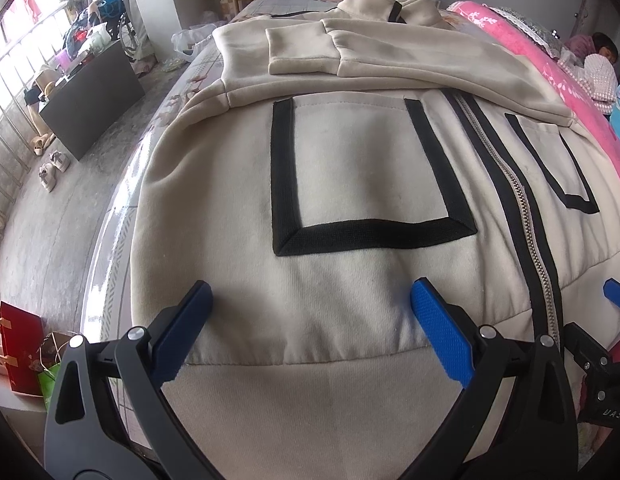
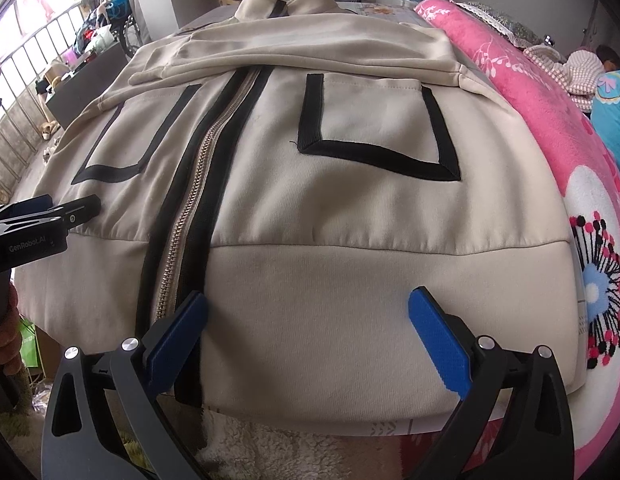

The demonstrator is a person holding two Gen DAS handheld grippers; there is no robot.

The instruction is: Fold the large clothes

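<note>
A large beige zip jacket (image 1: 350,184) with black-edged pockets lies front up on the bed, both sleeves folded across its chest. It also shows in the right wrist view (image 2: 350,208). Its zipper (image 1: 522,208) runs down the middle. My left gripper (image 1: 310,300) is open over the hem on the jacket's left half, holding nothing. My right gripper (image 2: 310,308) is open over the hem band on the right half, just right of the zipper (image 2: 189,216), holding nothing. The left gripper also shows at the left edge of the right wrist view (image 2: 69,206).
A pink flowered blanket (image 2: 570,128) lies along the bed's right side, with a person (image 1: 602,56) lying at its far end. Left of the bed are a grey floor, a dark box (image 1: 93,92), shoes (image 1: 53,168) and red and green bags (image 1: 21,352).
</note>
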